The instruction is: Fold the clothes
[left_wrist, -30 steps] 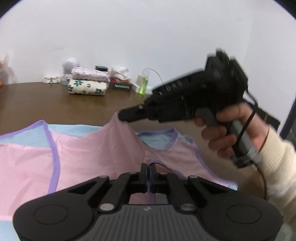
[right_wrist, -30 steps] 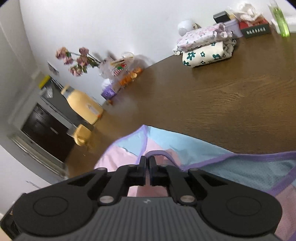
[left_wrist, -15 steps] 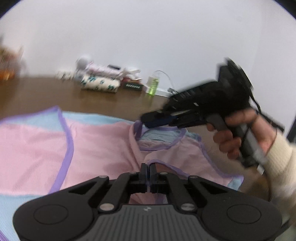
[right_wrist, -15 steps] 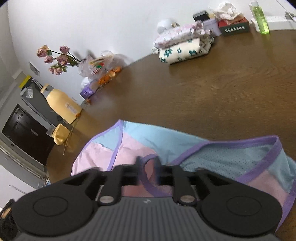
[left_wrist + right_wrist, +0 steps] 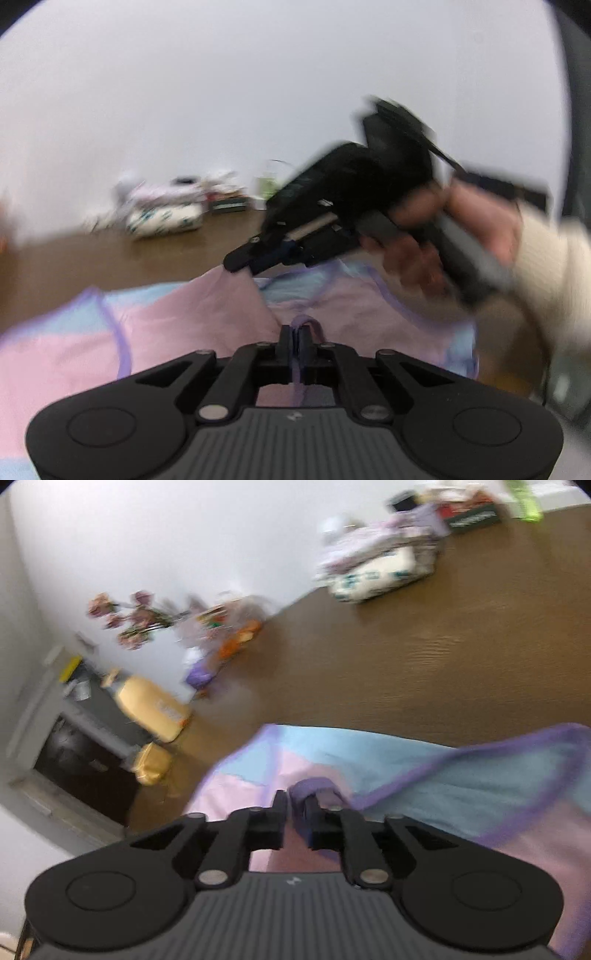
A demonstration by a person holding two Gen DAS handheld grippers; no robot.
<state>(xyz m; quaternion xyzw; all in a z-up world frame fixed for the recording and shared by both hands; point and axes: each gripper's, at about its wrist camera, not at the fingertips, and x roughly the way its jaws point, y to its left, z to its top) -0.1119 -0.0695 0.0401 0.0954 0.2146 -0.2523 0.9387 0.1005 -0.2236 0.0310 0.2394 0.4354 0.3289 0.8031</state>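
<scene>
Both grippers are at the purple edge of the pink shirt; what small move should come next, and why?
Probably draw both hands across to fold the pink shirt over. The left gripper pinches its purple trim; the right gripper, just closing, has trim between its fingers, and cloth already lifts at its tip.

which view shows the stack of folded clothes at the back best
The right wrist view: the stack of folded clothes sits larger there on the brown table, floral print readable despite blur. The left wrist view shows the same stack smaller and more smeared.
</scene>
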